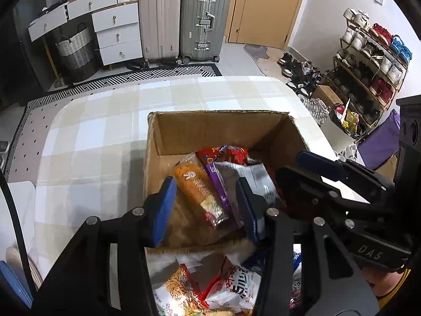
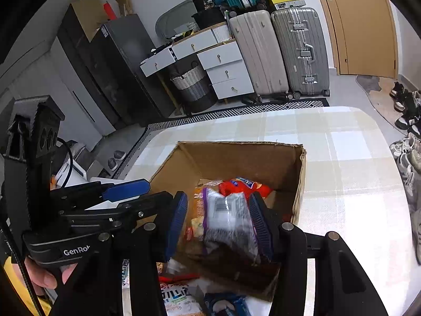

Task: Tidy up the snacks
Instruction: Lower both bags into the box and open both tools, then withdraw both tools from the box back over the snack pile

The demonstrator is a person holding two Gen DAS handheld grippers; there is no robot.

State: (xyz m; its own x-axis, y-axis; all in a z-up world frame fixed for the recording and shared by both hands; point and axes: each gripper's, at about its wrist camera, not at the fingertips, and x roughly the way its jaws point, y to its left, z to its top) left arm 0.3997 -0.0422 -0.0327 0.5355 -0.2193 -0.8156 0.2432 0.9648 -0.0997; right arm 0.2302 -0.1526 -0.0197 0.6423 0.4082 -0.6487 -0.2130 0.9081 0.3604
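An open cardboard box [image 1: 218, 113] [image 2: 236, 144] stands on the checked table. Inside lie an orange snack pack [image 1: 197, 187], a red pack [image 1: 223, 154] [image 2: 242, 187] and a purple-edged clear pack [image 1: 250, 179] [image 2: 229, 216]. My left gripper [image 1: 206, 208] hangs over the box's near side, open, its blue pads either side of the orange pack without pressing it. My right gripper [image 2: 219, 222] is open around the purple-edged pack, with a gap at the left pad. Each gripper shows in the other's view: right gripper [image 1: 289, 166], left gripper [image 2: 158, 191].
Several loose snack bags [image 1: 231, 289] [image 2: 176, 297] lie on the table in front of the box. The tablecloth [image 1: 105, 121] stretches left and behind the box. Suitcases [image 1: 184, 18], white drawers and a shoe rack [image 1: 368, 60] stand beyond. A hand [image 2: 42, 273] holds the left gripper.
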